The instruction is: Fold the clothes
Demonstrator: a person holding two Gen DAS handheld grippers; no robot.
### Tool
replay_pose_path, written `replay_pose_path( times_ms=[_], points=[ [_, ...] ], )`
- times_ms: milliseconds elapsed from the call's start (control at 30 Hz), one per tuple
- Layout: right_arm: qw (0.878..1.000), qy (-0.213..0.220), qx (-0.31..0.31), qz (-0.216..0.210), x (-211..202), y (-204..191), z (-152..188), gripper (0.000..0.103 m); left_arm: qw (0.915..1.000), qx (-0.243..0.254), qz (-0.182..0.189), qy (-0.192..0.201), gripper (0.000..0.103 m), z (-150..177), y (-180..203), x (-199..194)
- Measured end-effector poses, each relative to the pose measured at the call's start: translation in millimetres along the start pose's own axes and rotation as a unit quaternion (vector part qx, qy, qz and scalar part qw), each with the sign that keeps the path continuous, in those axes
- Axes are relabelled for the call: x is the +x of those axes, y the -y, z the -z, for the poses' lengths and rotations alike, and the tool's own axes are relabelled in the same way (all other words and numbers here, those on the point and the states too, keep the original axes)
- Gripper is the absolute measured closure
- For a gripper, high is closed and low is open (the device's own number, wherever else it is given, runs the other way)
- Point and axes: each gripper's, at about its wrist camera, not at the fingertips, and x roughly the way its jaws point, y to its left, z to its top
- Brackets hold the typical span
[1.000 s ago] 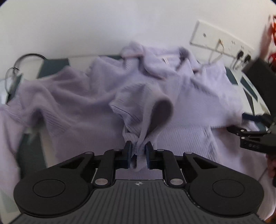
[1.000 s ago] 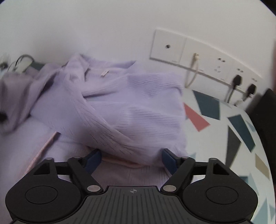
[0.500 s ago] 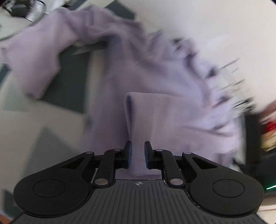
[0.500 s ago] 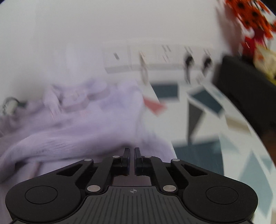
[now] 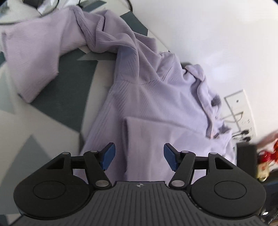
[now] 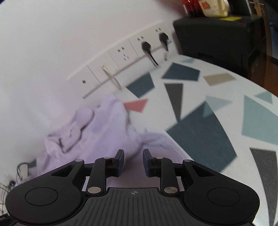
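Note:
A lilac knitted garment (image 5: 152, 97) lies spread and rumpled on the patterned table (image 5: 52, 97), one sleeve (image 5: 34, 57) stretched to the upper left. A folded flap of it (image 5: 156, 137) lies just ahead of my left gripper (image 5: 139, 156), whose jaws are opening; cloth lies below the gap and the blue pads (image 5: 108, 153) press on nothing. In the right wrist view the same garment (image 6: 104, 125) is bunched by the wall. My right gripper (image 6: 133, 161) hovers over its near edge, jaws opening, a narrow gap between the pads (image 6: 119, 160), no cloth pinched.
A white socket strip (image 6: 121, 57) with black plugs (image 6: 146, 47) runs along the wall. A black box (image 6: 217, 34) stands at the table's far right, red and yellow items on top. Cables (image 5: 43, 5) lie at the far left. The table's patterned right half (image 6: 217, 113) is bare.
Both grippers rolled and shifted. The left one, shut on a fold of the garment, let it go and opened wide. The right one shut, then began parting again.

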Motion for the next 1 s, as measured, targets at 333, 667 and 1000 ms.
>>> replay_pose_path(
  times_ms=[333, 667, 1000],
  points=[
    [1.0, -0.007, 0.001, 0.001, 5.9, -1.0, 1.8, 0.077, 0.9853, -0.059, 0.158, -0.028, 0.056, 2.0, -19.1, 0.7],
    [1.0, 0.0, 0.007, -0.004, 21.9, -15.0, -14.8, 0.076, 0.9776, -0.122, 0.172, -0.01, 0.036, -5.2, -42.3, 40.9],
    [0.997, -0.042, -0.053, -0.033, 107.6, -81.8, -67.9, 0.054, 0.9706, -0.18, 0.158, 0.024, 0.099, -6.7, -34.3, 41.5]
  ],
)
